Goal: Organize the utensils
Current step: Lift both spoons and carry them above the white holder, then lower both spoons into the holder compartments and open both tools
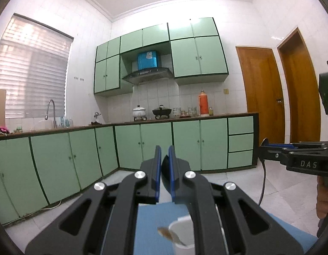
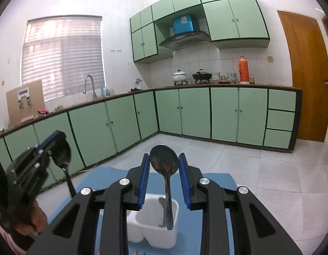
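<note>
A white holder [image 2: 152, 223] stands on the blue tabletop [image 2: 212, 191], below both grippers. The right gripper [image 2: 164, 167] has its fingers clamped on a dark metal spoon [image 2: 164, 159], bowl up, handle hanging over the holder. The left gripper [image 2: 57, 146] pinches a second dark spoon [image 2: 63, 152]. Either spoon could likely swing, miss the holder or tip it.
</note>
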Motion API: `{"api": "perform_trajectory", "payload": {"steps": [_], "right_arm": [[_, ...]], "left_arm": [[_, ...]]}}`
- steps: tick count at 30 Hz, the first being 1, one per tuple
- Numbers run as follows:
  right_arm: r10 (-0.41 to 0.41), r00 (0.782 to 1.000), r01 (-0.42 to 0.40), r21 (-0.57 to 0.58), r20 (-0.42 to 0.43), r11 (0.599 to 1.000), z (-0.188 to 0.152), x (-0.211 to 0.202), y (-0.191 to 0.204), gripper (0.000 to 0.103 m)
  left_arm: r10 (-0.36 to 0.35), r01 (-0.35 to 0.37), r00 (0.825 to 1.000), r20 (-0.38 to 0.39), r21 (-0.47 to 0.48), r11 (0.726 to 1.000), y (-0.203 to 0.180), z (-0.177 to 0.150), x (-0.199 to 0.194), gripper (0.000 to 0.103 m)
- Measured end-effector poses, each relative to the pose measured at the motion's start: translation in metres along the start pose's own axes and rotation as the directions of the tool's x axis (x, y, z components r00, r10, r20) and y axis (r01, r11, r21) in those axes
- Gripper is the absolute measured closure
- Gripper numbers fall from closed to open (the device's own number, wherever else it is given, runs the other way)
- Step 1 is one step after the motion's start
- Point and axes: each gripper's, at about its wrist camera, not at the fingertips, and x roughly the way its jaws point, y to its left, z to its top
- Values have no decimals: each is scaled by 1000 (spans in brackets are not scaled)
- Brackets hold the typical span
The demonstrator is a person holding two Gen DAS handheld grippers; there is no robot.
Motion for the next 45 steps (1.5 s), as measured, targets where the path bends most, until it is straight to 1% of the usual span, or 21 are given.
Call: {"api": "perform_trajectory", "payload": {"steps": [3, 7, 9, 13, 16, 19, 21, 24, 31, 39, 42, 45], "right_arm": [[11, 1000, -11, 13, 3, 1000, 2, 15, -4, 75], [15, 1000, -15, 19, -4, 1000, 2, 32, -11, 75], [30, 1000, -30, 24, -2, 999, 5, 30, -13, 75], [72, 996, -73, 34, 50, 997, 14, 12, -14, 75], [71, 996, -73, 21, 62, 997, 18, 13, -11, 75], [69, 997, -70, 16, 27, 997, 5, 28, -8, 76], [55, 998, -55, 14, -1, 998, -8, 36, -6, 76], [55, 998, -54, 23, -38, 998, -26, 46, -4, 76], [36, 995, -34, 22, -96, 999, -57, 61, -2, 76], [24, 991, -23, 10, -131, 1000, -81, 70, -3, 76], [19, 990, -18, 4, -143, 1000, -87, 74, -3, 76], [22, 987, -21, 7, -161, 1000, -94, 78, -5, 75]], "left_arm": [[15, -15, 1000, 2, 13, 1000, -3, -6, 20, 97], [19, -19, 999, -31, 17, 1000, -4, -19, 44, 97], [16, -15, 999, -52, 12, 1000, -1, -28, 52, 97], [6, -5, 998, -57, 17, 1000, 2, -39, 54, 97], [-1, 2, 998, -62, 25, 1000, 3, -44, 59, 97], [-8, 10, 997, -82, 31, 999, 3, -52, 65, 97], [-15, 16, 995, -96, 18, 1000, 5, -58, 65, 97], [-18, 18, 993, -115, -7, 1000, 8, -66, 65, 97], [-26, 15, 983, -181, -61, 998, 15, -86, 68, 97], [-38, 19, 974, -225, -84, 996, 18, -103, 70, 97], [-31, 13, 974, -225, -80, 997, 18, -104, 69, 95], [-39, 21, 973, -228, -84, 996, 17, -103, 68, 93]]}}
